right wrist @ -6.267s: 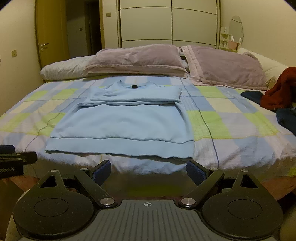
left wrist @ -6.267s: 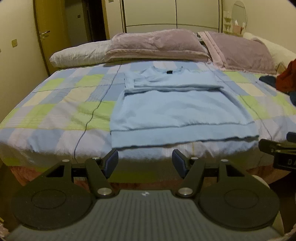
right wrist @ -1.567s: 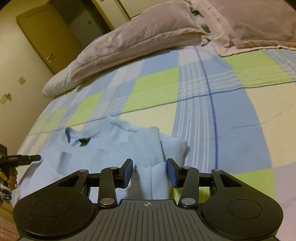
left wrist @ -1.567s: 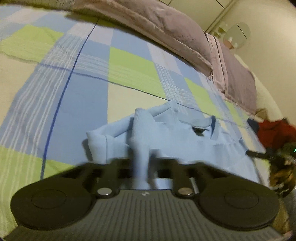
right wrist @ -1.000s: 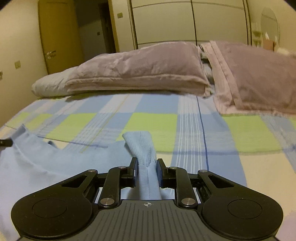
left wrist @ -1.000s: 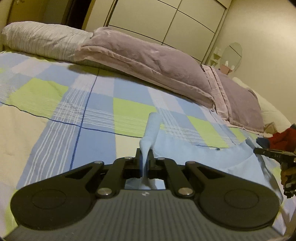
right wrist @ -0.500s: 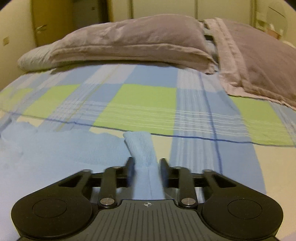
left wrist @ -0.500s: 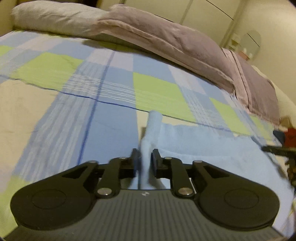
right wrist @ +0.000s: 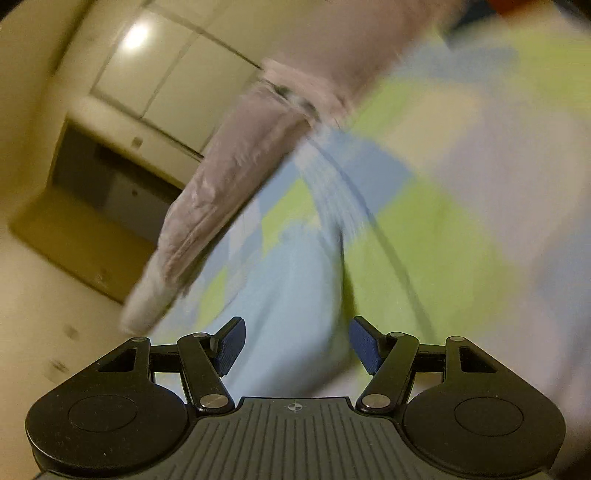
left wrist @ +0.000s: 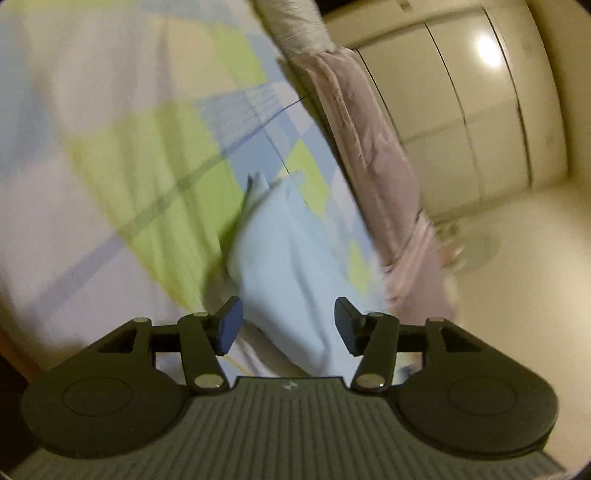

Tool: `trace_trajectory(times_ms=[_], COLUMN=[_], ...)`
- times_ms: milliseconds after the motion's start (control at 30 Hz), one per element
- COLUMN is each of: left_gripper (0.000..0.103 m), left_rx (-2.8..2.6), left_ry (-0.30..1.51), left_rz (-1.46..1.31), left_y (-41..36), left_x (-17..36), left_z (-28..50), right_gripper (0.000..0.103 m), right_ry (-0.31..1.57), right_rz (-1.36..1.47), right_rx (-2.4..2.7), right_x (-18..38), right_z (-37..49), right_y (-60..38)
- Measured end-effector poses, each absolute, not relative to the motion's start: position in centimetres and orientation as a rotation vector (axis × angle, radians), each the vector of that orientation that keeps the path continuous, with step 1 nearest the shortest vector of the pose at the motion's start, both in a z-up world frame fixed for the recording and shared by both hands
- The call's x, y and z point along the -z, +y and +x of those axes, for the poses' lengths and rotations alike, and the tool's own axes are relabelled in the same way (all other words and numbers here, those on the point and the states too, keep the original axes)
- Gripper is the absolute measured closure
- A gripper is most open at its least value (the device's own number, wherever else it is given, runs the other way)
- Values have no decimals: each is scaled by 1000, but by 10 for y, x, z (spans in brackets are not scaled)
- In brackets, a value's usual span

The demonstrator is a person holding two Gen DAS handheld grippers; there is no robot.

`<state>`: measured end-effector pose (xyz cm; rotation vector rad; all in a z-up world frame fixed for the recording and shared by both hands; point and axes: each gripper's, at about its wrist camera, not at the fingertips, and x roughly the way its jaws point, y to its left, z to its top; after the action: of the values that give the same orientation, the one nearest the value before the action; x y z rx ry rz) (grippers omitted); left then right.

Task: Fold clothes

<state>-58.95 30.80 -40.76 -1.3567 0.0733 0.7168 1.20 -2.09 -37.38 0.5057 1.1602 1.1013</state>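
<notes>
The light blue sweater (left wrist: 280,251) lies folded on the checked bedspread (left wrist: 122,155), seen tilted and blurred in both wrist views. My left gripper (left wrist: 287,325) hangs over its near end with jaws opening; the blue pads stand clear of the cloth and press on nothing. In the right wrist view the same sweater (right wrist: 291,295) stretches ahead. My right gripper (right wrist: 295,345) is above it, jaws opening, pads apart from the fabric. Both cameras are rolled sideways, so the bed runs diagonally.
Mauve pillows (left wrist: 365,147) line the head of the bed, seen again as pillows (right wrist: 236,158) in the right wrist view. White wardrobe doors (left wrist: 465,99) stand behind. A dark doorway (right wrist: 103,173) is at the left. A red garment (right wrist: 506,7) peeks in at the top right.
Both grippers let go of the sweater's edge and their jaws spread. Both pulled back towards the near side of the bed and rolled sharply, tilting the views.
</notes>
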Motion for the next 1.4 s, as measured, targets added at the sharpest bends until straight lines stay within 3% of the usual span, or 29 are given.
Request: trace_trajectory(times_ms=[300,367,400,433,533,633,800,867,967,1033,1100,1167,1200,1267,1400], left_gripper=[59,82,88,90,91,89,85,79,68,66,67,76,79,92,93], left_rx=[-841,-864,-875,-874,-843,-830,-821,-820,-832,-815,-803,-805,-804,-826,-904], left_ry=[58,107,132,165,261,391,380,377,307,224,183,189,205,246,378], left_rz=[-1477,-1430,-1407,-1332,-1051,-860,-907,-935,-1031,-1143,-1237,-1246,-1224,-1134,-875], left_y=[323,329,332,333,329,320,318,322,326,331,339,344,344,344,337], left_x=[446,446,446,439,410,406,434,426,420,425,435,441,441,433,420], left_z=[-545,-539,-535,-533,-526,-513,-519,-523,-543,-556,-559,-552,-548,-542,-531], right_gripper=[37,37,46,84,90,91,91,90,78,57,53,53,54,85,92], right_ry=[1242,1253,1265,1273,1234,1186,1156,1139,1161,1140,1114,1139,1152,1126,1063], right_rz=[611,618,608,595,551,500,456,437,457,524,590,607,598,539,441], right_rx=[-1038,-1006,-972,-941,-934,-924,-901,-924,-941,-927,-906,-897,-893,-903,-875], right_x=[403,411,414,417,412,405,419,417,410,405,402,408,412,413,410], right_z=[-5,-1,4,6,8,3,-12,-13,-5,0,5,8,10,9,2], right_y=[12,22,27,30,31,25,15,14,6,-2,-7,-2,2,9,7])
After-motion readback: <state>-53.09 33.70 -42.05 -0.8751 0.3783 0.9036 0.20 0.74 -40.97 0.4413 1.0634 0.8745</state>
